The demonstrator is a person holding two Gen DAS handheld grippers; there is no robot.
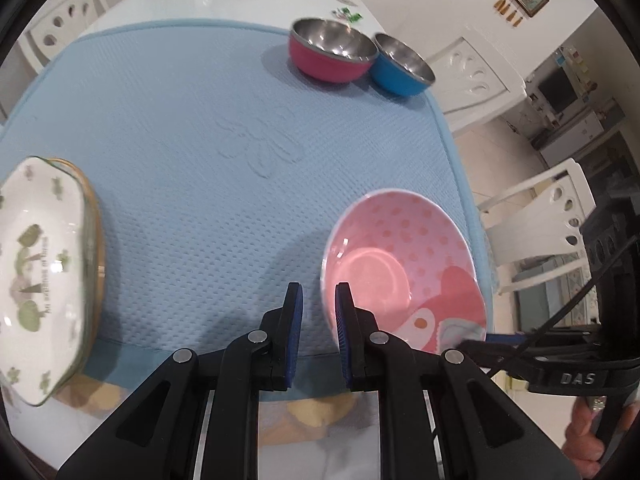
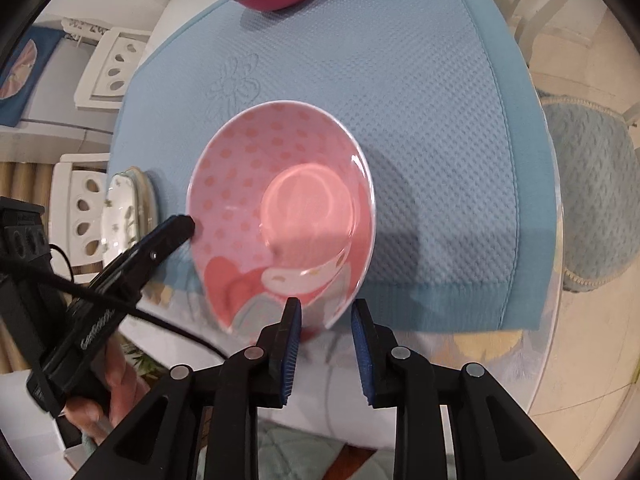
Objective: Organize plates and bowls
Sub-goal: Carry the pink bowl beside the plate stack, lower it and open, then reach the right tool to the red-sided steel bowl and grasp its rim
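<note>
Pinches the near rim of the pink bowl [image 2: 280, 208] in the right gripper [image 2: 327, 305], jaws narrow, seemingly pressing though blur hides the contact; holds it tilted over the mat's [image 2: 420, 120] near edge; sets the left gripper [image 1: 319, 293], nearly closed and empty, against its side rim; leaves the red bowl [image 1: 332, 52] and blue bowl [image 1: 400, 68] side by side at the far corner, plates [image 1: 40, 264] stacked left.

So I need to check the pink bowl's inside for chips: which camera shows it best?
The right wrist view: the pink bowl sits centred there, its whole inside visible. The left wrist view shows it off to the lower right, partly hidden behind a gripper finger.
</note>
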